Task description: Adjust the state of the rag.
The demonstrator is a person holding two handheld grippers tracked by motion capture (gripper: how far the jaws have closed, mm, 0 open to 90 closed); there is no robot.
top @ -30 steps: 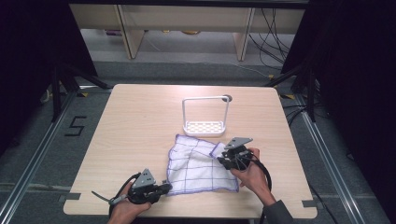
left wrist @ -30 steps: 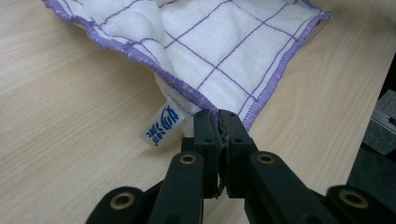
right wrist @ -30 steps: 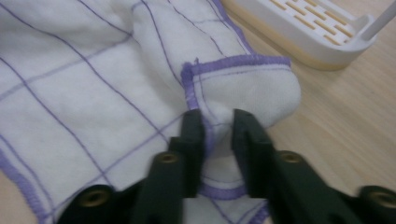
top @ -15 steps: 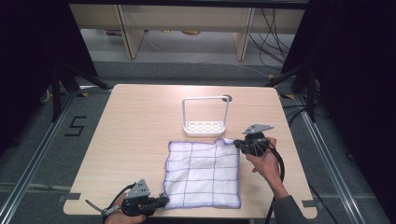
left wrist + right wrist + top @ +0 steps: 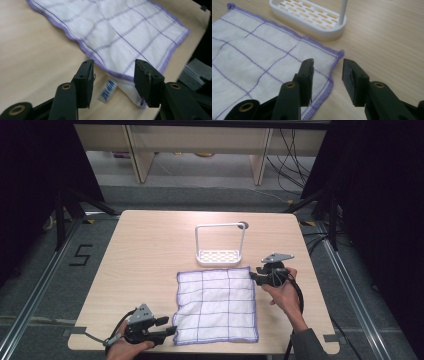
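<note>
Lying flat on the table [image 5: 150, 250], the checked cloth [image 5: 216, 304] sat just before the white rack [image 5: 220, 245]. I held my left gripper [image 5: 165, 329] released at its near-left corner, my right gripper [image 5: 256, 275] released at its far-right corner.

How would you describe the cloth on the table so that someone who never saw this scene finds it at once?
On the light wooden table, look in front of the white plastic rack with a tall wire handle. There a square white cloth with a purple grid and purple hem lies spread flat between the two grippers. It is the only soft, flat thing there.
</note>
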